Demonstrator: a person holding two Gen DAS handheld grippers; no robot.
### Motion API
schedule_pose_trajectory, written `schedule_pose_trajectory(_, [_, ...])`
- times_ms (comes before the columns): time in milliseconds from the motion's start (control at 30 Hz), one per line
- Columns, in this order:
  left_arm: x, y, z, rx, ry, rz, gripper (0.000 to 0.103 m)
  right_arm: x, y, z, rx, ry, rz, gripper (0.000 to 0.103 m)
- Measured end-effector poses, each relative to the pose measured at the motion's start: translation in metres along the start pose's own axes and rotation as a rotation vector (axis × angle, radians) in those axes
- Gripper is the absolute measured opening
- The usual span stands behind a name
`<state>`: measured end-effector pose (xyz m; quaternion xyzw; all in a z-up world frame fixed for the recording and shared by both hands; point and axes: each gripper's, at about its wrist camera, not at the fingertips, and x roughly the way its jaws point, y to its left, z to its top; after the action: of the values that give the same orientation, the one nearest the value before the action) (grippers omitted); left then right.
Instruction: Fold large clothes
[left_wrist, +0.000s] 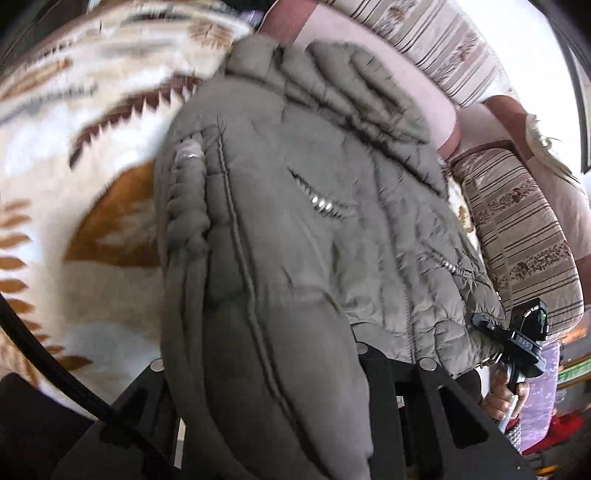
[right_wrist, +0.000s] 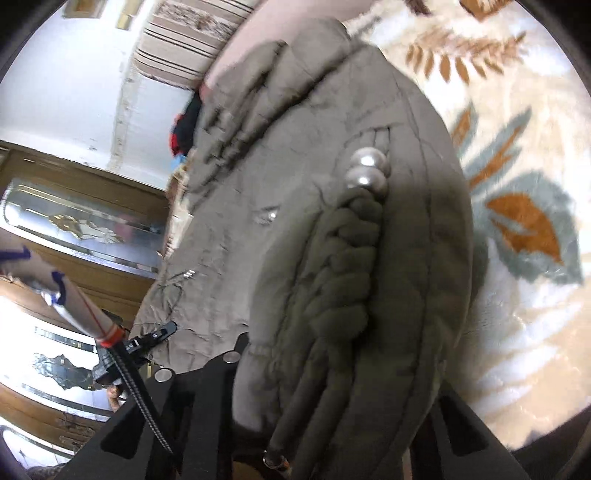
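A large grey-olive padded jacket with a braided trim, two pearl beads and metal zips hangs in the air, stretched between my two grippers above a patterned rug. In the left wrist view my left gripper is shut on the jacket's hem, which covers its fingertips. My right gripper shows at the jacket's right edge, held by a hand. In the right wrist view the jacket drapes over my right gripper, which is shut on it. My left gripper shows at the jacket's left edge.
A cream rug with brown and blue leaf patterns lies below; it also shows in the right wrist view. A striped pink sofa stands beside it. A wooden cabinet with mirrored doors stands along the wall.
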<state>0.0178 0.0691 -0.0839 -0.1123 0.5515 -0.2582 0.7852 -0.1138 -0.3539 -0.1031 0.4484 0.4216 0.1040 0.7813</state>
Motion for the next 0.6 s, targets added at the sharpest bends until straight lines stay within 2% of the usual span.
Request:
schedule_pose_trajectory(133, [-0.03,-0.013,-0.006,0.037,-0.031,-0.003,0.021,-0.025,0.023,-0.006,-0.067,-0.016,0.023,0.022])
schedule_pose_trajectory(267, [-0.056,-0.009,-0.027,0.049,-0.02,-0.014,0.021,-0.045,0.042,-0.024,-0.133,-0.001,0.03,0.022])
schedule_pose_trajectory(367, [-0.056,-0.006,-0.034,0.046,-0.001,-0.013,0.022,-0.051,0.043,-0.028,-0.148,0.011,0.018,0.022])
schedule_pose_trajectory(467, [-0.052,-0.009,-0.024,0.054,-0.002,0.0,0.022,-0.047,0.048,-0.012,-0.154,0.002,0.016,0.022])
schedule_pose_trajectory(600, [-0.059,-0.028,0.013,0.086,-0.065,0.011,0.022,-0.043,0.076,0.021,-0.207,-0.033,0.022,0.022])
